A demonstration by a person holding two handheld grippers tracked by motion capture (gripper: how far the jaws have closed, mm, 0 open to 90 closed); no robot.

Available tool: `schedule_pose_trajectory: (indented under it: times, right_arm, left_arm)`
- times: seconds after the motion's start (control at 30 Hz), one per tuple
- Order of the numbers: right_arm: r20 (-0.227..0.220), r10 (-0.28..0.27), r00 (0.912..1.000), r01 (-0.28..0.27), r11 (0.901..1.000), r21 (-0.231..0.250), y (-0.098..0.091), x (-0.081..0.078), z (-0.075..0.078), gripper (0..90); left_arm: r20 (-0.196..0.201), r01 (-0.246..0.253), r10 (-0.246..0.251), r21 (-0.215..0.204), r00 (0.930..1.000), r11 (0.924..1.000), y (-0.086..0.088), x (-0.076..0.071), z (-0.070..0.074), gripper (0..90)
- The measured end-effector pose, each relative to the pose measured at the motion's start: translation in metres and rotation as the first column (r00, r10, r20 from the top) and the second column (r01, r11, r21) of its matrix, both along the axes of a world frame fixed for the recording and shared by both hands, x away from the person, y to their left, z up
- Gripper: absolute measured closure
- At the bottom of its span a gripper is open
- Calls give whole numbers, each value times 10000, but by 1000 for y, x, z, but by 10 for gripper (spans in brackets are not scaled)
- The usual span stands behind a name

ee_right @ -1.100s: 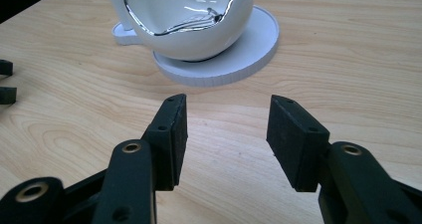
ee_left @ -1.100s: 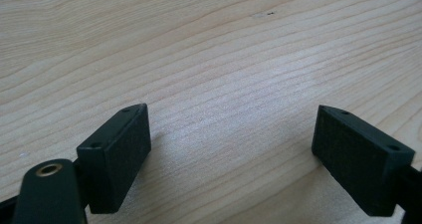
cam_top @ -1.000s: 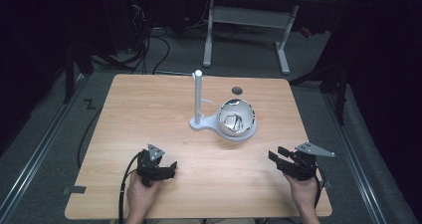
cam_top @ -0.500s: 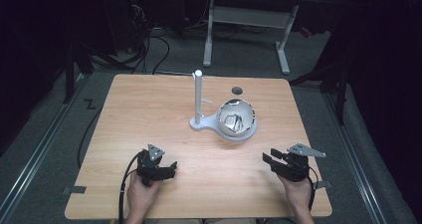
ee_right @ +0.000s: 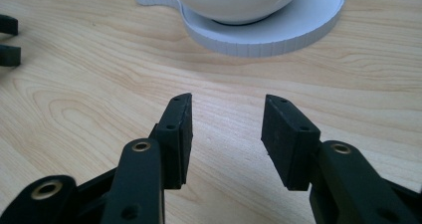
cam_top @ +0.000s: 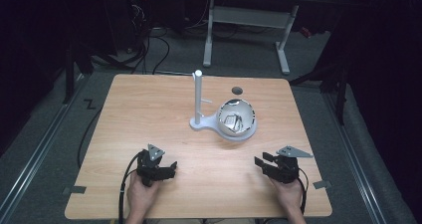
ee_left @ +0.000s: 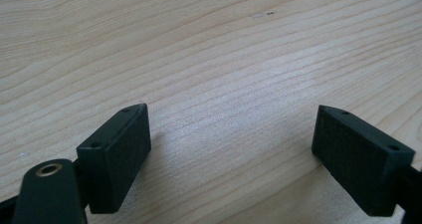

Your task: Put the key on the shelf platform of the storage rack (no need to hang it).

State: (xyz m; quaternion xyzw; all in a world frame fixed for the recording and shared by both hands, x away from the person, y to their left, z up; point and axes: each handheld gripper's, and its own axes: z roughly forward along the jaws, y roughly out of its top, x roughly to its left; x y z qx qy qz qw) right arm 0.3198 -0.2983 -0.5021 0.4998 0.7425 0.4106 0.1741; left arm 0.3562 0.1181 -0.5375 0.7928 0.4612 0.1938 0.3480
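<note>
A dim workroom surrounds a pale wooden table (cam_top: 149, 109), with cables on the grey floor and a white-legged desk (cam_top: 246, 25) behind it.

Near the middle of the table, toward its far right, a shiny rounded bowl (cam_top: 237, 118) with crumpled silvery contents sits on the round dish of a white plastic stand (cam_top: 209, 127). A slim white upright post (cam_top: 198, 97) rises from the stand's left end. In the right gripper view the bowl's pale underside (ee_right: 234, 0) rests on the white ribbed disc (ee_right: 278, 32), straight ahead of the jaws but well apart from them. A small dark round spot (cam_top: 237, 90) lies on the wood beyond the bowl; what it is cannot be made out.

The right gripper (cam_top: 263, 163) is low over the near right part of the table, aimed at the stand. Its jaws have just been closing and now stand moderately apart with only bare wood between them. The left gripper (cam_top: 171, 168) rests near the front left edge, its jaws spread wide over bare table grain, holding nothing.

By my judgement the work has barely begun. Nothing is gripped, bowl and stand look untouched, and the whole reach, grasp and handling of the bowl remain ahead.
</note>
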Motion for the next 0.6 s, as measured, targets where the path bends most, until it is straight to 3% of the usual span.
schedule_pose_trajectory:
  times: [0.47, 0.6]
  right_arm:
    - [-223, -6, 9998, -3, 9992, -391, 6, 5, -15, 559]
    - [-307, -94, 9995, 69, 9966, -815, 9, 7, -22, 549]
  left_arm:
    - [2, -1, 1, -1, 10000, 10000, 0, 0, 0, 159]
    - [0, 1, -1, -1, 10000, 10000, 0, 0, 0, 159]
